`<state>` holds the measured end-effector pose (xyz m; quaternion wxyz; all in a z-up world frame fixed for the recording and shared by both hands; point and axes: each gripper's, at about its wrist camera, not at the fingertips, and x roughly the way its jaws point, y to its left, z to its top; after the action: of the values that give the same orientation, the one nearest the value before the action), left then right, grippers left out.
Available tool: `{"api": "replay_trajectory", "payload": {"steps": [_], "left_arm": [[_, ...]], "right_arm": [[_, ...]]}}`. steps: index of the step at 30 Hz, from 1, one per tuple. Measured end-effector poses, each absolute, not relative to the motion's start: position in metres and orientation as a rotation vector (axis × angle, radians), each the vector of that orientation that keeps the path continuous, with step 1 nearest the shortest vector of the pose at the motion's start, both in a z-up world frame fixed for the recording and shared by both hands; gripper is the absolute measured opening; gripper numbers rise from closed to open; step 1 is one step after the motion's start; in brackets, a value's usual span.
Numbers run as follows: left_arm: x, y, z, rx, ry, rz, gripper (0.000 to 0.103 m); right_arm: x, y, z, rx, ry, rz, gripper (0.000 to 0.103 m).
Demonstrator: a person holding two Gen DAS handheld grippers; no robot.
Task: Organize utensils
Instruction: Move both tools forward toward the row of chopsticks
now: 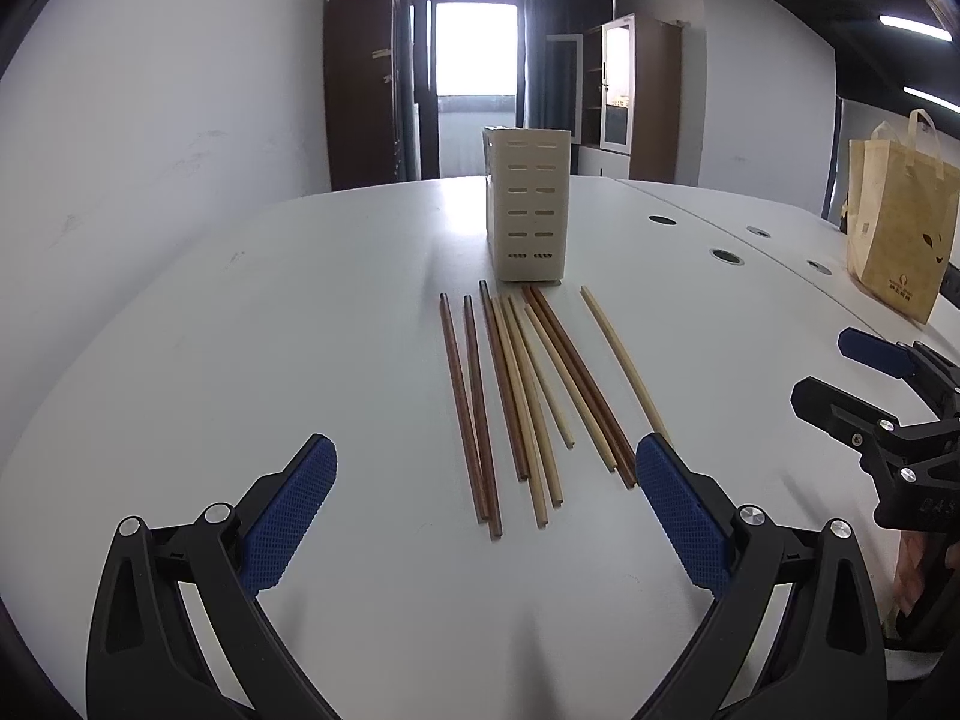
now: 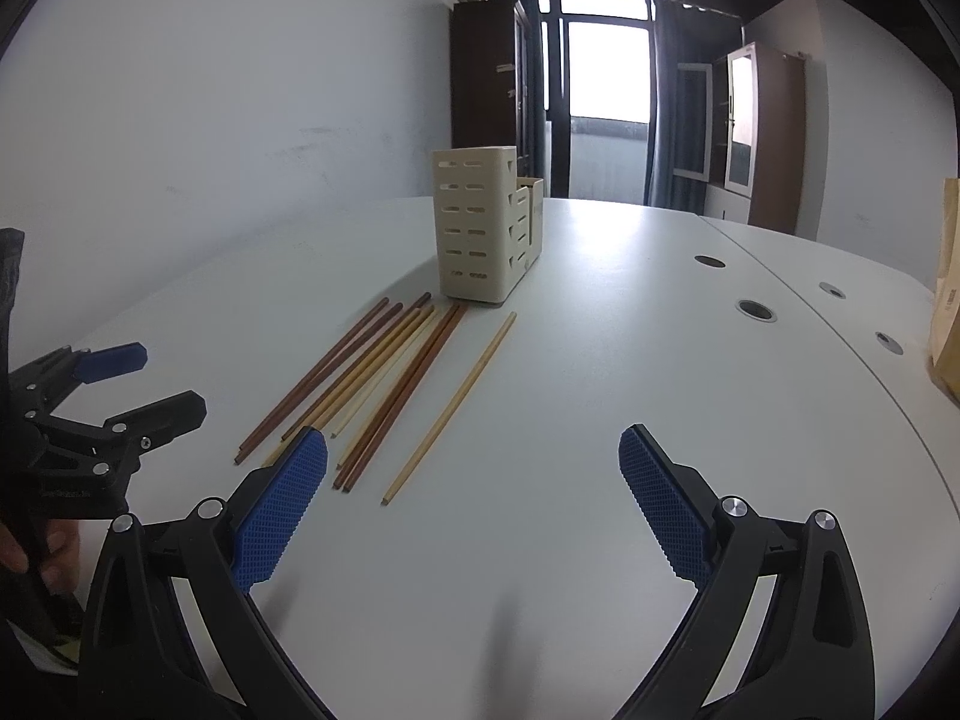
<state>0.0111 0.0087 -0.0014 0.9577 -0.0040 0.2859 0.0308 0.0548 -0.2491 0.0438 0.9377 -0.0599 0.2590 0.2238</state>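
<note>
Several chopsticks, dark brown and pale bamboo, lie side by side on the white table (image 1: 360, 570) in front of a cream slotted utensil holder (image 1: 528, 204). The bundle (image 1: 522, 402) shows in the left wrist view, with one pale chopstick (image 1: 624, 360) apart to the right. My left gripper (image 1: 486, 468) is open and empty, just short of the near ends. In the right wrist view the bundle (image 2: 372, 378), the lone pale chopstick (image 2: 450, 408) and the holder (image 2: 480, 228) appear. My right gripper (image 2: 474, 456) is open and empty, right of the bundle.
A tan paper bag (image 1: 900, 222) stands at the table's right side. Round cable holes (image 2: 756, 309) dot the right half of the table. A white wall runs along the left. Cabinets and a bright door stand behind.
</note>
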Motion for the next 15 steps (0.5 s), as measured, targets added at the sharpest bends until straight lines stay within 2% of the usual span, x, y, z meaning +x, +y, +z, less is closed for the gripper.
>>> {"api": "replay_trajectory", "payload": {"steps": [15], "left_arm": [[0.061,0.037,0.005,-0.081,0.693,0.018,0.097]], "right_arm": [[0.105,-0.239,0.048,-0.090,0.665,0.449,0.099]]}}
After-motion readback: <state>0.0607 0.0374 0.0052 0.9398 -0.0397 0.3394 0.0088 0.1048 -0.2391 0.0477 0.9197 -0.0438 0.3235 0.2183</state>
